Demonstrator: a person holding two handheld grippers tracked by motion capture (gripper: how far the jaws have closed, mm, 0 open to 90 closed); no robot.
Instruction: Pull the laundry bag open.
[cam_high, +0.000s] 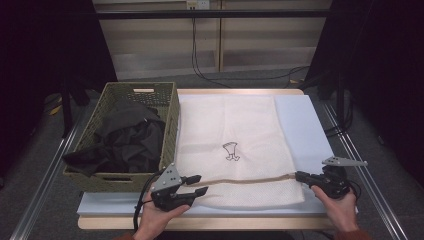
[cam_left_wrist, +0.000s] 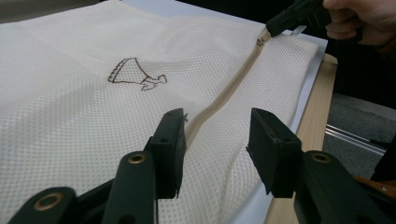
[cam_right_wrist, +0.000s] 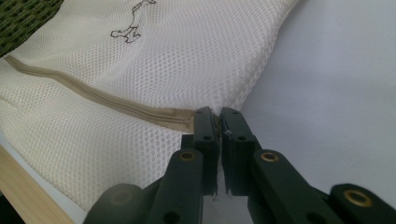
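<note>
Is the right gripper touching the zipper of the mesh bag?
Touching. In the right gripper view, the right gripper has its jaws shut on the zipper end of the mesh bag.

Left tool (cam_high: 199, 184) sits low in the left hand (cam_high: 159, 216), jaws parted and pointing right. Right tool (cam_high: 301, 176) points left, jaws pinched together, right hand (cam_high: 341, 207) gripping from behind.

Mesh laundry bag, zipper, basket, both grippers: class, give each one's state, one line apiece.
Mesh laundry bag: flat on the table.
Zipper: closed along its visible length.
Basket: full of dark clothes.
Left gripper: open, straddling the zipper.
Right gripper: shut on the zipper's end.
</note>
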